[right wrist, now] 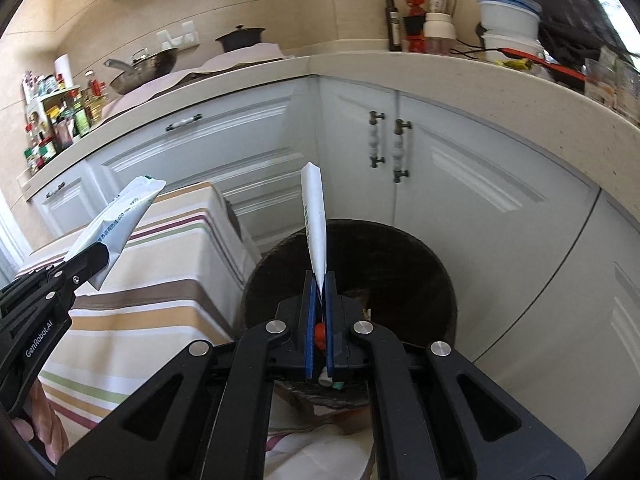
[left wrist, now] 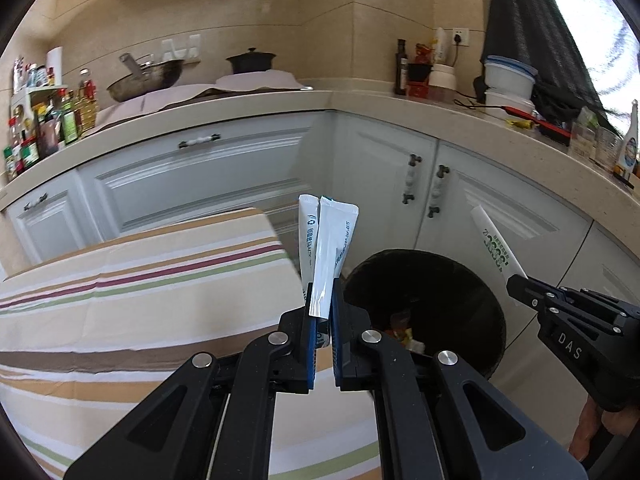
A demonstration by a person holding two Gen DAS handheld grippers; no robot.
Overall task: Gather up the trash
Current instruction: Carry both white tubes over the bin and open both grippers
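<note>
Left wrist view: left gripper at lower centre, clamped on white foil sachets, left of round black trash bin. Right wrist view: right gripper clamped on a white paper sachet, above bin centre; best released only once squarely over the opening

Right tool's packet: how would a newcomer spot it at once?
Find the round black trash bin on the floor below the white corner cabinets. Above its opening, the right tool pinches one white sachet, green-lettered, standing up alone. The left tool grips two blue-lettered sachets.
</note>
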